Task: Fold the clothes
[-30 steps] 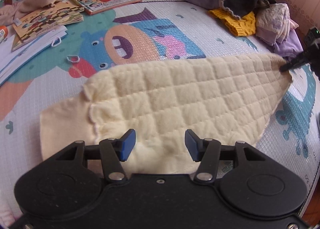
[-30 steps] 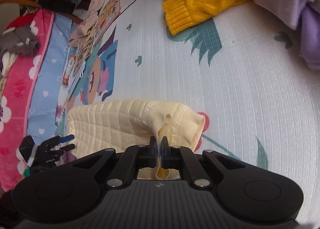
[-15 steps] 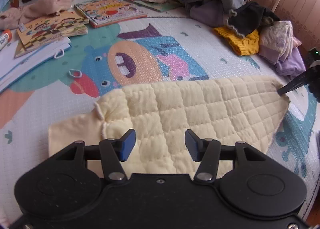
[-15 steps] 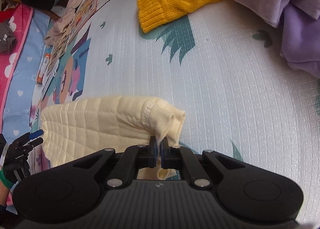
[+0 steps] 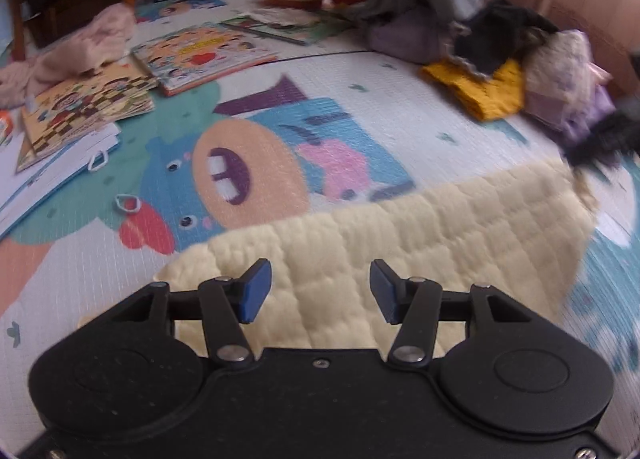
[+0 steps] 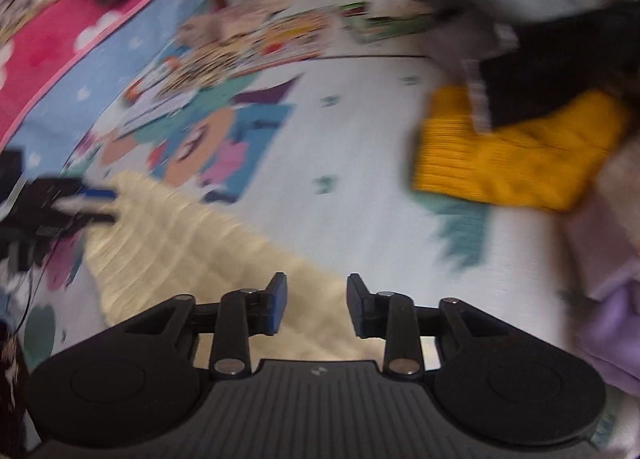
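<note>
a: where does the cream quilted garment (image 5: 400, 243) lie?

b: flat on the cartoon play mat (image 5: 360, 107), spread across the near part of the left wrist view, its far edge reaching over the blue and pink cartoon figure. in the right wrist view it (image 6: 192, 243) runs from the lower middle toward the left edge, heavily blurred.

a: and the left gripper (image 5: 320, 291)?

b: its blue pads stand well apart above the cloth, with nothing pinched between them. the garment shows in the gap, but the pads do not press on it.

a: the right gripper (image 6: 316, 305)?

b: its jaws are opening. the pads are parted, and the cream fabric shows below and behind them, with no fold caught between. in the left wrist view the right gripper (image 5: 600, 143) is only a dark smear near the garment's far right corner.

a: what else is on the mat?

b: a yellow knit (image 6: 516, 155) lies beyond the garment on the right, at the edge of a heap of clothes (image 5: 500, 39) in grey, black and lilac. picture books (image 5: 200, 55) lie at the far left, with a pinkish cloth (image 5: 92, 47) bunched just beside them.
</note>
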`<state>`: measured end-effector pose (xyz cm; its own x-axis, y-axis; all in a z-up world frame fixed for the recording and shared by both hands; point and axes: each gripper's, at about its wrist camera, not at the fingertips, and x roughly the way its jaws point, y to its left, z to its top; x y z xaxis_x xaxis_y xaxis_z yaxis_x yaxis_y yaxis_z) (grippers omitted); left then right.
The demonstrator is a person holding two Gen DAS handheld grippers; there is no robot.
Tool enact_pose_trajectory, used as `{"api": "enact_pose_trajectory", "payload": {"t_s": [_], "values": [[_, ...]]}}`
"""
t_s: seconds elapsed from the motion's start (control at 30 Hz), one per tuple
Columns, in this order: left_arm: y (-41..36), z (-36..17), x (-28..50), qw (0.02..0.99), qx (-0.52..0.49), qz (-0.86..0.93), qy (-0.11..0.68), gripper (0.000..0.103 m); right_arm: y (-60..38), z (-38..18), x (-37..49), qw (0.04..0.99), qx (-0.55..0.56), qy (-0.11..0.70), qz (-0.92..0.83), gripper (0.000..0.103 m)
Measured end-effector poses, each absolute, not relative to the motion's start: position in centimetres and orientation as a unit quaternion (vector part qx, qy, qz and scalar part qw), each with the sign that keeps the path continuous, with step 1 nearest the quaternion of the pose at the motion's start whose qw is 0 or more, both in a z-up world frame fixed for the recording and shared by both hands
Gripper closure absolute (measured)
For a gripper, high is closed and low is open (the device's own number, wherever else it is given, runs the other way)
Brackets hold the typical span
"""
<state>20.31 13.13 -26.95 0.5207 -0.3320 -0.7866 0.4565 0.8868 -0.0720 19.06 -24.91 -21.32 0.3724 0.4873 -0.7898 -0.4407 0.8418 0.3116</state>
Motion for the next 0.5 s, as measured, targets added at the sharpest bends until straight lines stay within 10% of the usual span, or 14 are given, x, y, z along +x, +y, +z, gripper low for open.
{"api": "enact_pose_trajectory", "payload": {"t_s": [0.5], "values": [[18.0,-29.1,21.6,0.852,0.042,-0.180,0.489,0.043,-25.3,-25.4,19.7,0.808,-0.031,0.527,0.263,0.068]]}}
